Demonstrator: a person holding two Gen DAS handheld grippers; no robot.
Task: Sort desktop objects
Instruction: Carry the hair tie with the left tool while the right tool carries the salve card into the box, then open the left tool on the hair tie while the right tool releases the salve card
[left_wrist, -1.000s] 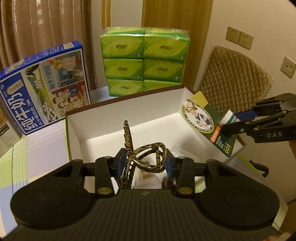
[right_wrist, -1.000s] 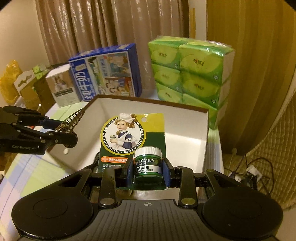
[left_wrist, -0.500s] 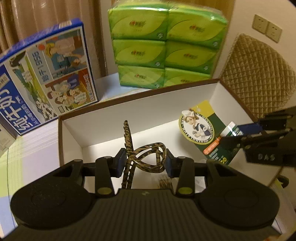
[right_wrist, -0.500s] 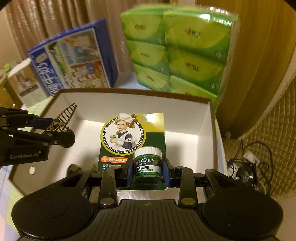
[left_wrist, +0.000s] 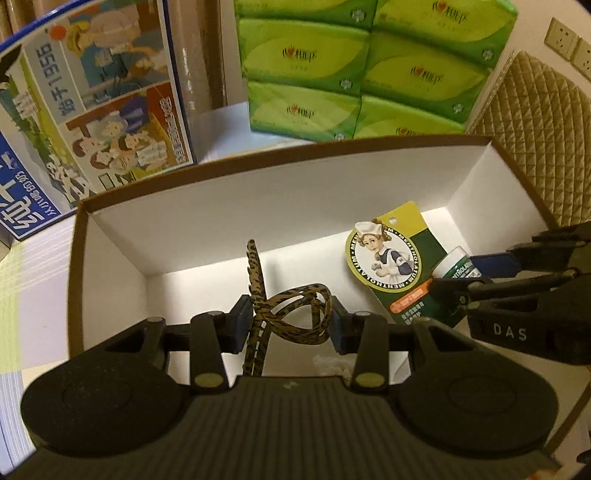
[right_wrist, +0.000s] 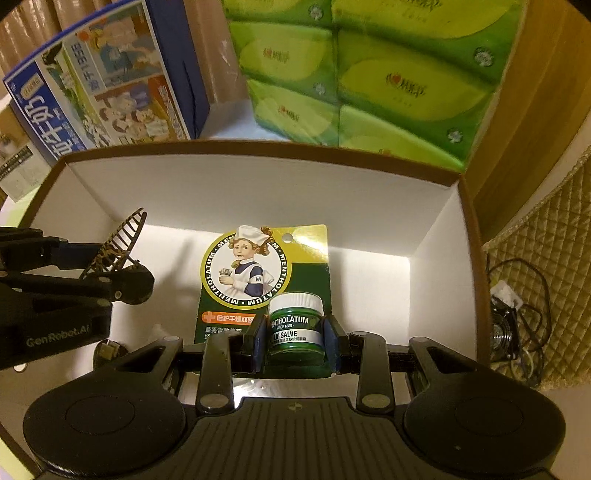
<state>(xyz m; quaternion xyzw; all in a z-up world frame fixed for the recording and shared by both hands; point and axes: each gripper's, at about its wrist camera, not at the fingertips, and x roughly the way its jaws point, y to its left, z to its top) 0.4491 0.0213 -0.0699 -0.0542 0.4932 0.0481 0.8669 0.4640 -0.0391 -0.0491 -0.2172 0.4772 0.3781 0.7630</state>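
while the left hand-held gripper (left_wrist: 286, 319) pinches a light, springy hair clip (left_wrist: 291, 308) over the box (left_wrist: 258, 199), the right hand-held gripper (right_wrist: 295, 341) clamps a small rigid lip salve jar (right_wrist: 294, 326) by its sides.

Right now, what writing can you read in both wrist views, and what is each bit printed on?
"MENTHOLATUM", "SINCE 1889", "LIP SALVE": jar in the right gripper.
"MENTHOLATUM" ring: backing card behind the jar; Chinese lines below too small.
"GenRobot.AI": left gripper body.
"DAS": right gripper body, left view.
"1956": blue carton; its large Chinese characters partly cut off.
Tissue packs: red logo blurred.
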